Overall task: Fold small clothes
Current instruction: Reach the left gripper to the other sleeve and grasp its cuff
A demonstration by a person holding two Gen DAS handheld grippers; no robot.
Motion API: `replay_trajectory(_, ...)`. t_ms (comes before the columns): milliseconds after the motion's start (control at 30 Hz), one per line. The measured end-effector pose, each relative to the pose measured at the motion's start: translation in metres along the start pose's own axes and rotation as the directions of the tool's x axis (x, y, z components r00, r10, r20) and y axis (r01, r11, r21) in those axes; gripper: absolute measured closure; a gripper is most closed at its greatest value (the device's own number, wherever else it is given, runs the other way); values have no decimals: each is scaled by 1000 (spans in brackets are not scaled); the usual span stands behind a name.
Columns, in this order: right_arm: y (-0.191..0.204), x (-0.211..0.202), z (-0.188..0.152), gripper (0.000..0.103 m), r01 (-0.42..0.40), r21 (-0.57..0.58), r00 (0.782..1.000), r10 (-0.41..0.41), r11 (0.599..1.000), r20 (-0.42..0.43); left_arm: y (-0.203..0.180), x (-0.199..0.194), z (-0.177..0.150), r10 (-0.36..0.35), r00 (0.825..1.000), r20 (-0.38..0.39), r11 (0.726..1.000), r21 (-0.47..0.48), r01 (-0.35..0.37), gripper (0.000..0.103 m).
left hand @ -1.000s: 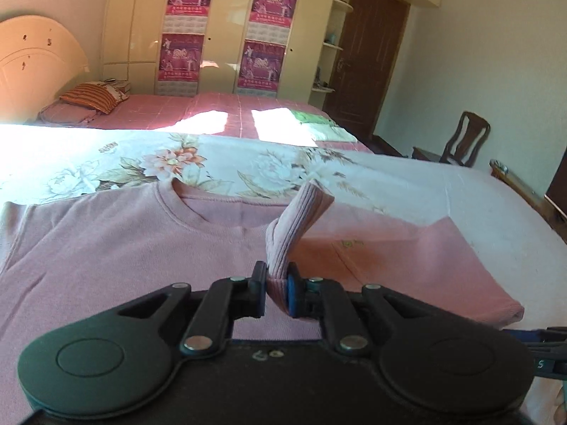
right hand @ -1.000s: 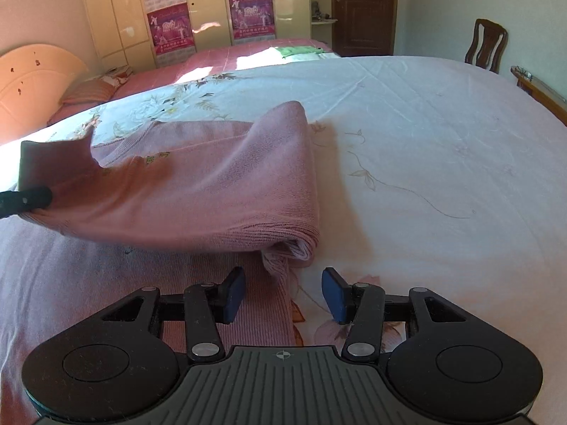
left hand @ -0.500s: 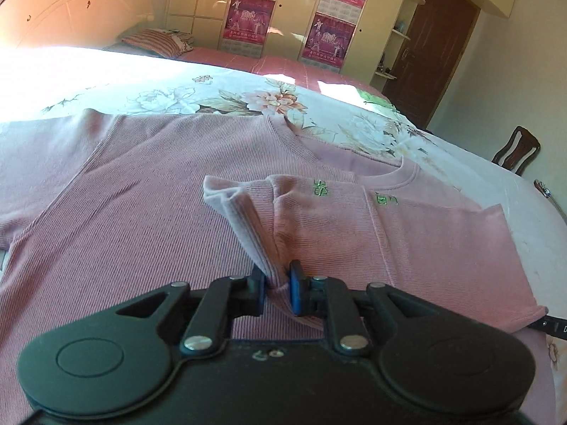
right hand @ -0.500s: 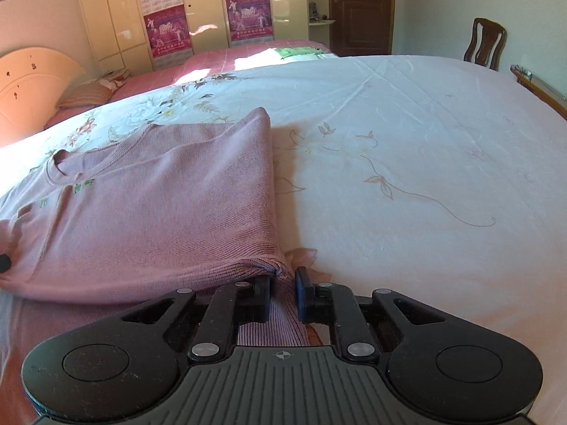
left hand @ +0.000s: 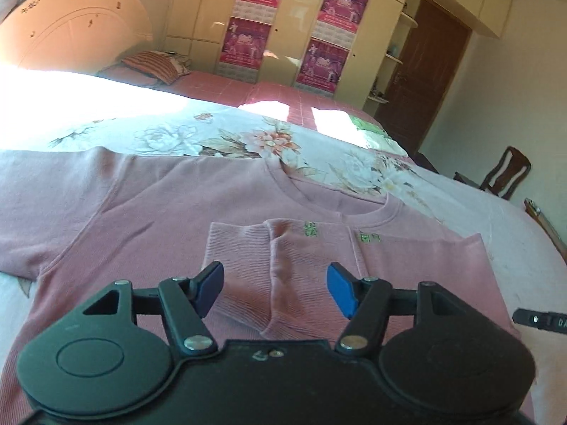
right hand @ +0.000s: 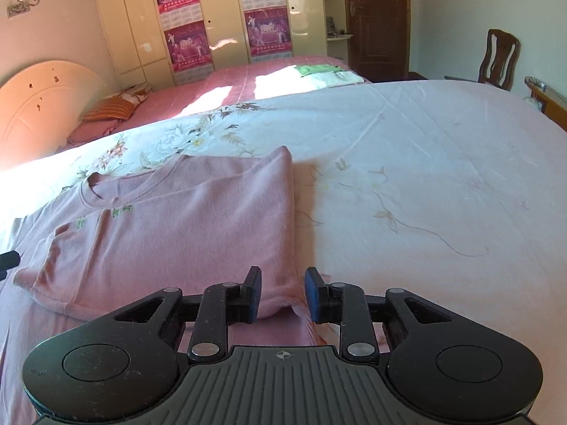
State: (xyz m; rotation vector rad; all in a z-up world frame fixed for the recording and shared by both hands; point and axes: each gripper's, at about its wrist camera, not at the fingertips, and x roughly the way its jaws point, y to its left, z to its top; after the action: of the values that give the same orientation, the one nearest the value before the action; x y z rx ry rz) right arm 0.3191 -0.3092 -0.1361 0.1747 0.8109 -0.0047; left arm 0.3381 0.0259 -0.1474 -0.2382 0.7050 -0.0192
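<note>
The pink sweater [left hand: 149, 209] lay flat on the bed [right hand: 443, 163], right in front of both claws. One sleeve [left hand: 244, 269] was folded across its front and lay loose under the left claw [left hand: 275, 288]. That claw was opening, its blue pads [left hand: 342, 292] wide apart and not touching the cloth. A moment before, it had pinched that sleeve and held it up. The right claw [right hand: 282, 294] was opening too, with the sweater's folded edge [right hand: 287, 233] just past its pads, which did not press on it. Half a second earlier they sat almost together at that edge. Far beyond the claws stood a second bed [right hand: 226, 88], a striped pillow [left hand: 152, 65], tall cupboards [right hand: 219, 17], a brown door [right hand: 377, 17] and a wooden chair [right hand: 498, 58].
</note>
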Motion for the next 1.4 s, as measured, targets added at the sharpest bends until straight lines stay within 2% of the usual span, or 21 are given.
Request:
replay_trajectory(100,4,26,1,75,47,-21,997,-49,999,-67,-3,30,-8,21,995,-102,999,34,-18,40)
replay_trajectory(167,0,35,-7,75,67,-50,992,-72,997,-106,-4,32,-11,42,995,-91,997,66,-36,41)
replay_trajectory(233,-7,31,-6,75,47,-27,993,-50,999,-106,-2,25,-7,27,996,-88,999,37,-24,40)
replay_trajectory(300,-13,26,5,75,24,14,998,-23,1000,-62,-4,19,-2,15,999,-46,999,40,-13,39)
replay_trajectory(400,-15,41,29,73,1,53,999,2,999,-45,-8,27,5,22,998,-53,998,55,-20,37)
replay_trajectory(533,-16,79,56,73,33,87,998,-28,996,-49,-3,48,9,61,995,-82,998,37,-58,37)
replay_trajectory(633,-17,101,70,73,35,97,998,-30,995,-49,-4,54,7,82,993,-81,994,74,-76,37)
replay_trajectory(733,-21,122,77,73,94,75,994,-90,993,-62,-5,56,4,94,993,-77,992,93,-87,37)
replay_trajectory(933,-25,111,79,73,151,95,988,-149,984,-30,-2,46,8,89,992,-85,992,97,-81,35)
replay_trajectory(1033,-13,87,73,73,85,76,996,-85,994,-7,10,28,11,106,991,-80,993,53,-102,23)
replay_trajectory(1200,34,45,48,72,-61,1,998,61,998,11,52,-11,10,157,985,-73,987,-26,-159,21)
replay_trajectory(1233,46,40,42,70,-91,-14,996,91,996,2,62,-18,10,170,983,-73,984,-49,-174,21)
replay_trajectory(1300,69,35,30,55,-127,-41,992,127,991,-7,89,-35,7,215,974,-75,970,-103,-222,21)
replay_trajectory(1333,80,33,25,44,-141,-57,990,140,988,-7,102,-43,5,238,968,-75,961,-126,-246,21)
replay_trajectory(1400,104,29,13,44,-165,-107,986,166,980,-8,130,-59,1,280,957,-80,941,-175,-290,21)
